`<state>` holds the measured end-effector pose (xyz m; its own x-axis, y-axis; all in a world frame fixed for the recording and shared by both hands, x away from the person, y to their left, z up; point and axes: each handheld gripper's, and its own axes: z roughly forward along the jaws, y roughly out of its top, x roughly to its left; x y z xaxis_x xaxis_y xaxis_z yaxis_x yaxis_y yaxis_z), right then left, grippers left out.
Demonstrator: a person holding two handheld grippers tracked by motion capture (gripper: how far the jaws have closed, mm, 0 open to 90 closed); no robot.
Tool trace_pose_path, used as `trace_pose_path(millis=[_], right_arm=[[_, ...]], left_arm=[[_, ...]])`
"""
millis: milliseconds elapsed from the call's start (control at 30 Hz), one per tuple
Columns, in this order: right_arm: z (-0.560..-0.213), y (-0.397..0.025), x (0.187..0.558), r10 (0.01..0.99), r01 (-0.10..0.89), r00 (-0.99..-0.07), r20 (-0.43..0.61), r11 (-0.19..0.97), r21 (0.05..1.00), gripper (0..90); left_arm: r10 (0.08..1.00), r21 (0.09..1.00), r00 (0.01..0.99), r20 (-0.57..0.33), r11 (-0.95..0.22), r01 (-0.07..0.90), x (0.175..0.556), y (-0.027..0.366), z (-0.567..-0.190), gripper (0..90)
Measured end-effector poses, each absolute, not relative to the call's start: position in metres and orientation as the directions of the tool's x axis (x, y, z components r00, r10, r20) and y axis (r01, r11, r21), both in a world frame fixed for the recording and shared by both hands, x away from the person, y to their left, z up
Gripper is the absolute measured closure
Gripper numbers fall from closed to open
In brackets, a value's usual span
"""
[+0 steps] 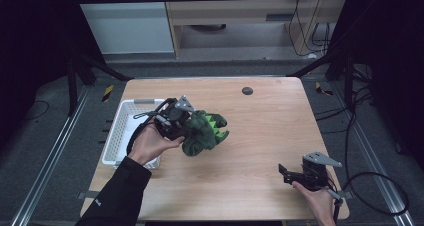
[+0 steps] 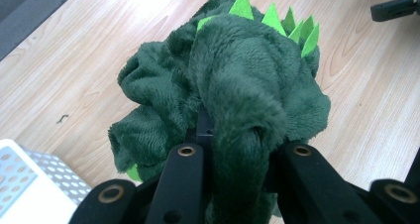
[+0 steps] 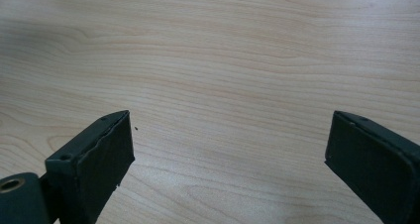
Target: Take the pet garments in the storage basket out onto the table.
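Item: green plush dinosaur toy, dark green pile fabric with a row of bright lime felt spikes along its ridge, body crumpled and folded on itself. Location: on the table, just beside the white perforated basket, on the side of the basket toward the table's middle. The high view records the layout: basket near the table's left edge, toy next to it, a small dark round disc well beyond the toy toward the far edge, and the right gripper well apart from the toy at the near right corner. The left gripper view supplies the close detail that the high view lacks: the left gripper has its jaws clamped on a thick fold of the plush, fabric bulging between and over them, with one white corner of the basket at the lower left. In the high view the left gripper sits at the basket-side end of the toy. The right gripper view shows its jaws standing wide apart over bare wood grain, holding nothing.
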<state>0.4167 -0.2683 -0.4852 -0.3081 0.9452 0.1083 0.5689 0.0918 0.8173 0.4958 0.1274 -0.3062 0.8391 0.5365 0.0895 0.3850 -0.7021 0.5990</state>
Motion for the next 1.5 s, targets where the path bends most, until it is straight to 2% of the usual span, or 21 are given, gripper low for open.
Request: trace_pose_path(millis=[1067,1500], right_arm=[[-0.484,-0.27,0.417,0.948,0.566,-0.295,0.12,0.072,0.822,4.2],[-0.483,-0.27,0.416,0.949,0.563,-0.293,0.119,0.071,0.824,4.2]], left_arm=[[0.42,0.501,0.906,0.055,-0.796,0.339,0.515,0.08,-0.347,77.2],[0.398,0.446,0.917,0.029,-0.826,0.344,0.518,0.069,-0.38,76.8]])
